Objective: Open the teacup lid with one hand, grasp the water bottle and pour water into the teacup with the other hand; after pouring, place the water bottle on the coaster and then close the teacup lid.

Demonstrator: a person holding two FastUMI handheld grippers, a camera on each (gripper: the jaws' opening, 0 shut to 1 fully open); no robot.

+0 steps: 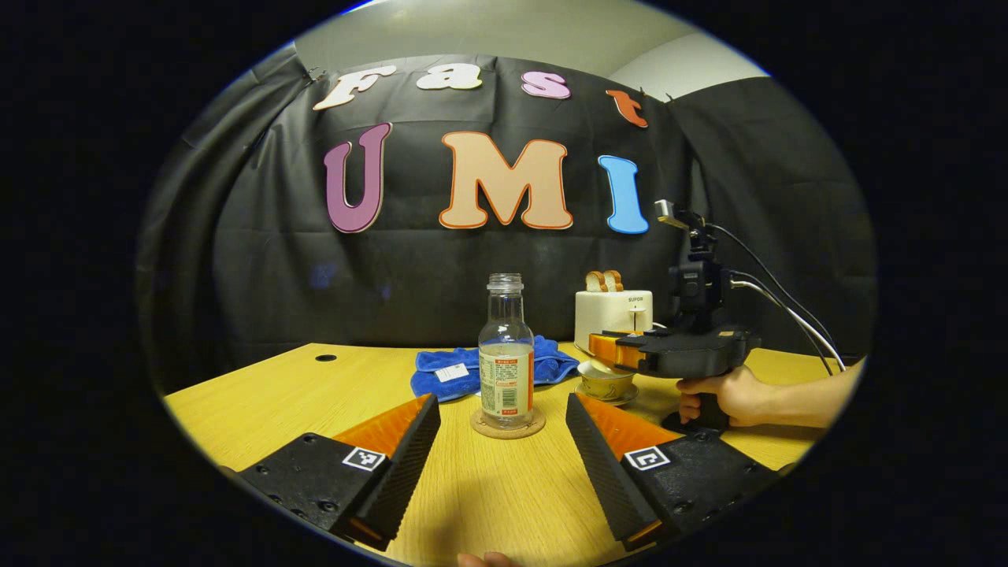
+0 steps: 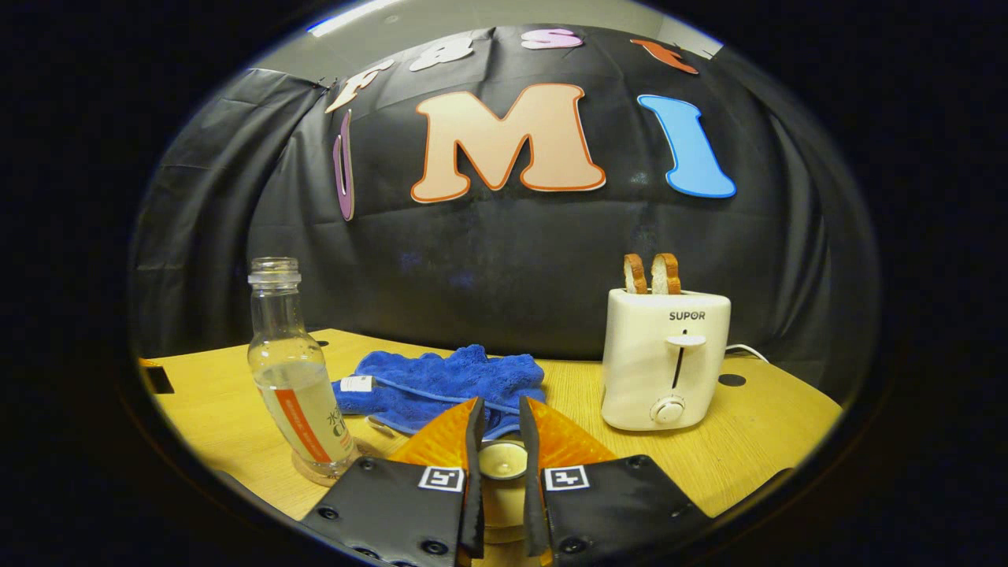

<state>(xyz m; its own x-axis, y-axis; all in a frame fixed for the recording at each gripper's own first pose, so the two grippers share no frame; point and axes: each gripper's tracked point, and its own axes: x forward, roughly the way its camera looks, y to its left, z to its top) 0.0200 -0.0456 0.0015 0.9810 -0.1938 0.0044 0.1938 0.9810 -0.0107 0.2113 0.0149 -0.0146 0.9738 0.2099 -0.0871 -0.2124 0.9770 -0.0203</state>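
Booth with black cloth wall behind a pale wood table (image 1: 260,394). Left gripper (image 1: 504,465) hovers low over the table, fingers spread wide, nothing between them. Straight ahead of it, centred in the gap, the water bottle (image 1: 505,354) stands upright and uncapped on a round cork coaster (image 1: 508,425), partly filled; that alignment reads as a lined-up approach for a grasp on the bottle body, or a release just made, and I cannot tell which. Bottle label is printed but too small to read. Ahead and to the right of the left gripper, the teacup (image 1: 605,383) sits on its saucer, with the right gripper (image 1: 622,352) over it, held by a hand (image 1: 720,398). In the right gripper view the right gripper's fingers (image 2: 471,441) are drawn close together around the small knob of the teacup lid (image 2: 502,461), directly beneath; whether they actually press it I cannot confirm. Judgement: pinching the knob allows a straight lift clear of the cup. Beyond the right gripper lies a blue cloth (image 2: 449,382); ahead to its right, a white toaster (image 2: 665,358) marked "SUPOR", two bread slices up.
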